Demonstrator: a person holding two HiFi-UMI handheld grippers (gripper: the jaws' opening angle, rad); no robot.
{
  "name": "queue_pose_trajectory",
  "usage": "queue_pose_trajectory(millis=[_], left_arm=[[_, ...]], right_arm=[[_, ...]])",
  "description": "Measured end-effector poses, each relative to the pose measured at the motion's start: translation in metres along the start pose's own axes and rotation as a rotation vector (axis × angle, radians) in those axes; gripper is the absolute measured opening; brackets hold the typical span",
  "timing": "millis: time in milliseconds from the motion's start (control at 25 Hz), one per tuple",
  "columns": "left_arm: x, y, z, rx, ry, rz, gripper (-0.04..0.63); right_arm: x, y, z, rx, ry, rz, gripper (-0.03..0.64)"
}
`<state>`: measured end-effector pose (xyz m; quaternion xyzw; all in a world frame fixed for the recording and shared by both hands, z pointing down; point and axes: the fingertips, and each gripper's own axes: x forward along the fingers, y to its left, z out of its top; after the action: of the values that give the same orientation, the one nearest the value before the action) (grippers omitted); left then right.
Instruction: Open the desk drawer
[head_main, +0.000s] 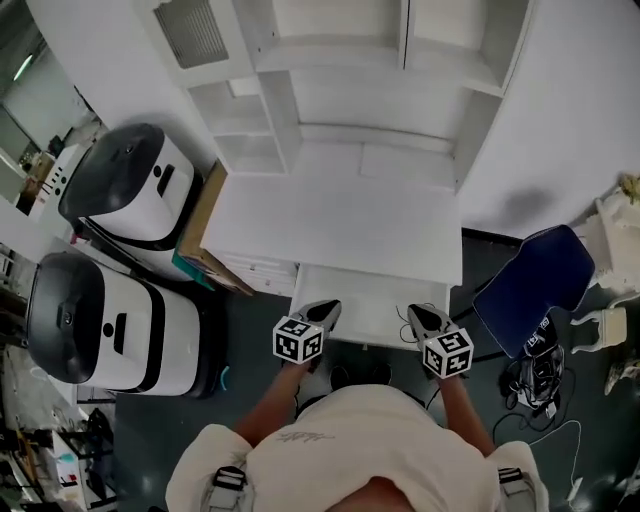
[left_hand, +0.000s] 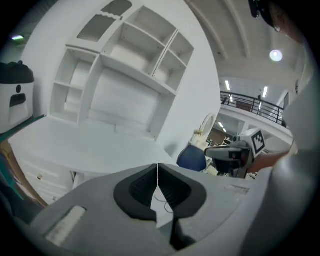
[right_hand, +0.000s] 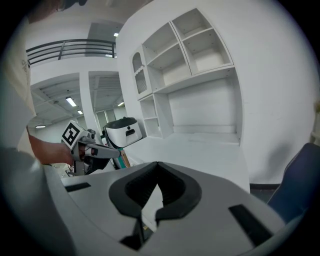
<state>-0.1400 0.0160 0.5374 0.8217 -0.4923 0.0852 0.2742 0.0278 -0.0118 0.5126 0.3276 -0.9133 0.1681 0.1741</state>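
Left hand-held gripper (head_main: 327, 308) and right hand-held gripper (head_main: 424, 314), both pressed together, hover at the drawer's (head_main: 372, 300) front edge.

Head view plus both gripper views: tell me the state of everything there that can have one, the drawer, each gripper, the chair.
desk drawer: open, pulled out toward the person.
left gripper: shut, jaws together, nothing between them.
right gripper: shut, jaws together, nothing between them.
blue chair: not tucked in, standing off to the right of the desk.
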Motion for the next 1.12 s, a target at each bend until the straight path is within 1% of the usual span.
queue_pose_trajectory(millis=[80,160,240,320,440,560,640,760,840,920,1040,1120], left_arm=[[-0.006,-0.006,0.032,0.008,-0.067,-0.001,0.018],[-0.013,-0.009,0.06,-0.004,-0.123,-0.005,0.018],[-0.02,-0.007,0.086,-0.021,-0.172,-0.012,0.018],[-0.026,-0.007,0.107,0.004,-0.201,-0.013,0.018],[-0.032,-0.018,0.128,0.089,-0.226,-0.005,0.018],[-0.034,-0.027,0.145,0.2,-0.245,0.027,0.018],[-0.039,-0.033,0.155,0.278,-0.25,0.049,0.019],[-0.046,-0.048,0.171,0.386,-0.264,0.064,0.018],[-0.047,-0.056,0.175,0.437,-0.278,0.071,0.018],[-0.044,-0.057,0.172,0.438,-0.271,0.072,0.018],[-0.04,-0.062,0.163,0.392,-0.261,0.063,0.018],[-0.043,-0.064,0.159,0.378,-0.265,0.069,0.019]], right_arm=[[-0.004,0.0,0.019,0.026,-0.027,0.007,0.002],[-0.01,0.004,0.043,0.038,-0.065,0.025,0.002],[-0.015,0.01,0.071,0.018,-0.114,0.045,0.002],[-0.021,0.017,0.096,-0.02,-0.164,0.064,0.002],[-0.036,0.022,0.126,-0.104,-0.23,0.058,0.002],[-0.051,0.019,0.148,-0.202,-0.276,-0.003,0.002],[-0.057,0.019,0.162,-0.226,-0.309,-0.029,0.002],[-0.068,0.016,0.181,-0.234,-0.37,-0.049,0.002],[-0.072,0.015,0.187,-0.26,-0.404,-0.081,0.002],[-0.068,0.016,0.185,-0.279,-0.407,-0.101,0.002],[-0.063,0.026,0.176,-0.265,-0.392,-0.07,0.002],[-0.06,0.03,0.172,-0.243,-0.39,-0.05,0.002]])
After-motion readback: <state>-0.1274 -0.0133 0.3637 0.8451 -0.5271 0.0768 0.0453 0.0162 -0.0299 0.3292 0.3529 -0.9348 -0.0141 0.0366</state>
